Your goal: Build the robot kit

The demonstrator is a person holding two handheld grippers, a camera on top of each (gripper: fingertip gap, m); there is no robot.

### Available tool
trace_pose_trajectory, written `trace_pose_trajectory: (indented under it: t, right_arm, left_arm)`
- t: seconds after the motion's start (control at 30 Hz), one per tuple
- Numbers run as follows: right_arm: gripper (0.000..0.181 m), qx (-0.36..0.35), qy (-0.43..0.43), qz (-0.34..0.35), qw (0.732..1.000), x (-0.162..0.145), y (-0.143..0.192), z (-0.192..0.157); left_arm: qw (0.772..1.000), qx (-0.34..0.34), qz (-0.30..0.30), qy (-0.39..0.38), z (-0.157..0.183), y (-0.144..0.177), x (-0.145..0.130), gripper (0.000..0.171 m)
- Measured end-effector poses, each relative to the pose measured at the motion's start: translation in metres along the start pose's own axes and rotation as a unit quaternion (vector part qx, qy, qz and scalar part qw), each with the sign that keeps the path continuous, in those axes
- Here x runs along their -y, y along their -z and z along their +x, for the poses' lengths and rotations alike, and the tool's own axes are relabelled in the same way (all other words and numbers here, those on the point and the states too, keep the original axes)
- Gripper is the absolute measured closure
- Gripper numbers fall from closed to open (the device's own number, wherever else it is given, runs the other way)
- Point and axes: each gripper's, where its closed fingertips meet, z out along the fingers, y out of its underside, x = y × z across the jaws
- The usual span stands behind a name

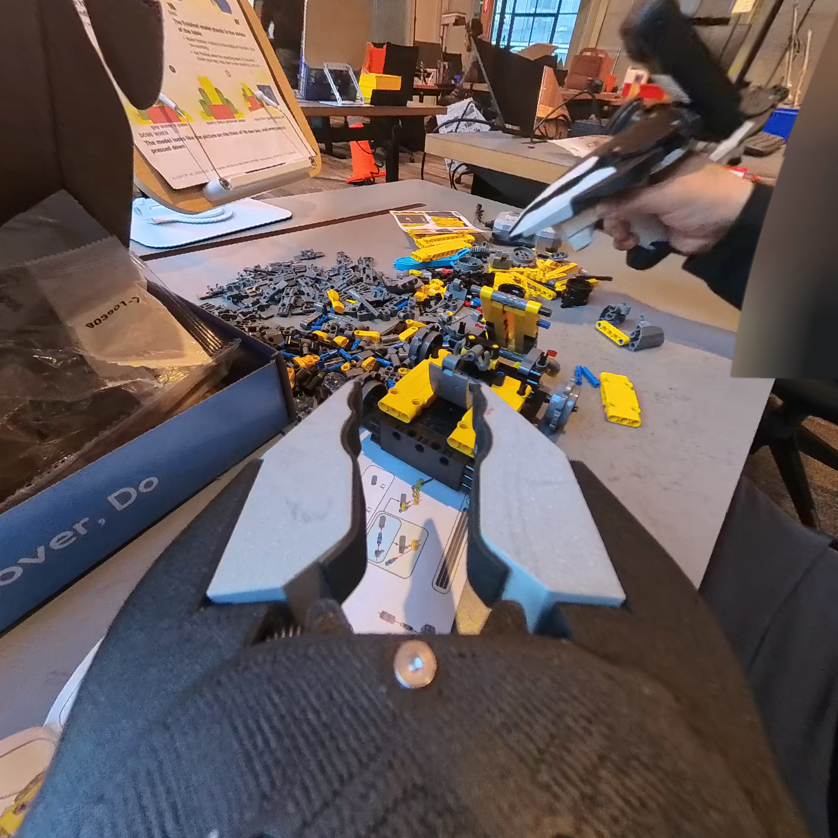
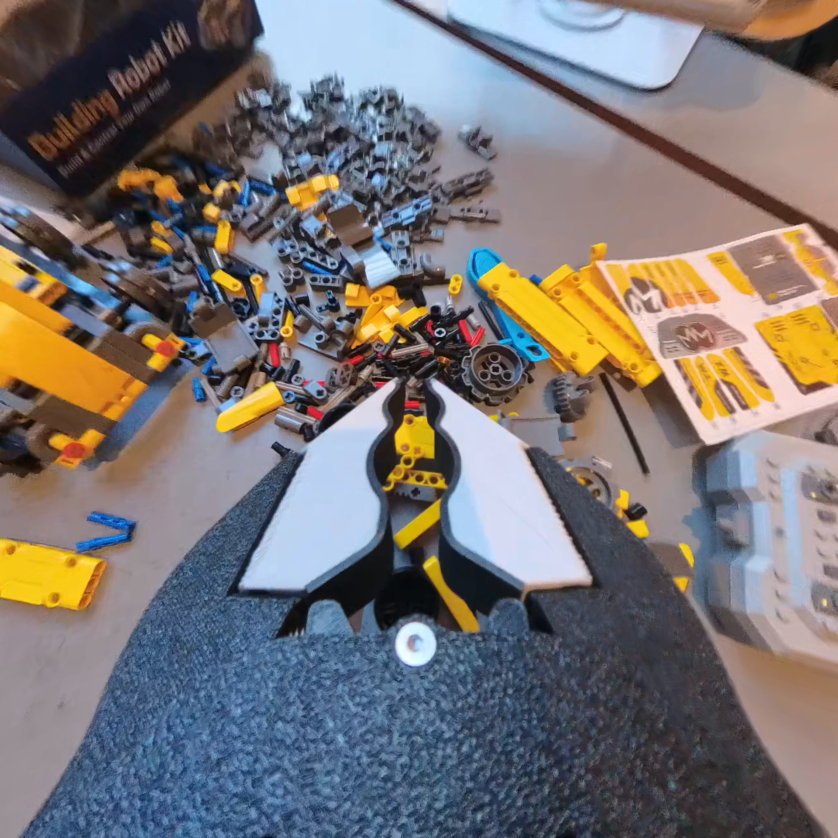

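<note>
**A:** How many tools, and in what state?

**B:** 2. The left tool [image 1: 415, 399] was approx. half open. Its tips sat either side of the near end of 1 yellow-and-black model [image 1: 426, 431]. One of its fingers [image 1: 508, 462] looked to touch a yellow part of the model, but I couldn't tell if it was pinched. The right tool [image 2: 413, 387] was narrow, w/ tips almost together and nothing clearly held.

**A:** Where was the model?

**B:** On the desk [image 1: 657, 453], w/ its near end over 1 instruction sheet [image 1: 408, 521]. 1 blue box [image 1: 136, 476] stood just beside it, w/ clear plastic bags [image 1: 90, 317] inside.

**A:** And the right tool?

**B:** 1 hand [image 1: 671, 217] held it, at the far side of the parts. Its tips hung over a heap of small black & red pins [image 2: 408, 349], too many to count. Near the tips lay 1 dark toothed wheel [image 2: 494, 367] and 1 light-blue piece [image 2: 508, 313].

**A:** Anything else on that side?

**B:** 1 sticker sheet [image 2: 748, 326], partly over some long yellow beams. 1 grey block w/ ports [image 2: 771, 544] lay just below the sheet in the right wrist view.

**A:** Any loose bits?

**B:** 1 big pile of grey pieces [image 2: 353, 136], not countable. Apart from it lay 2 blue pins [image 2: 109, 530], side by side, and 1 flat yellow panel [image 2: 45, 576] near them.

**A:** What was behind?

**B:** 1 wooden stand w/ a printed page [image 1: 217, 90], at the back of the desk.
</note>
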Motion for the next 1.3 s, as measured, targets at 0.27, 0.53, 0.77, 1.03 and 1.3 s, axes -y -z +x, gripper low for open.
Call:
trace_pose_trajectory:
  t: [0.27,0.53,0.77,1.03,1.3]
  right_arm:
    - [0.165,0.049,0.091,-0.095,0.99,-0.007,-0.047,-0.003]
    - [0.162,0.083,0.176,-0.14,0.971,-0.016,-0.059,0.006]
    - [0.174,0.116,0.189,-0.142,0.965,-0.017,-0.065,0.001]
    - [0.176,0.125,0.21,-0.111,0.963,-0.008,-0.028,-0.028]
    - [0.176,0.197,0.273,-0.127,0.933,-0.039,0.008,-0.114]
  left_arm:
    - [1.0,-0.005,0.0,0.008,-0.001,0.0,0.0,0.125]
    - [1.0,-0.009,0.001,0.007,0.001,0.0,0.0,0.126]
    - [1.0,-0.018,-0.004,0.02,0.0,-0.001,-0.001,0.128]
    - [1.0,-0.022,0.0,0.022,0.0,0.0,0.0,0.128]
    - [1.0,-0.021,-0.002,0.018,0.001,-0.001,0.0,0.127]
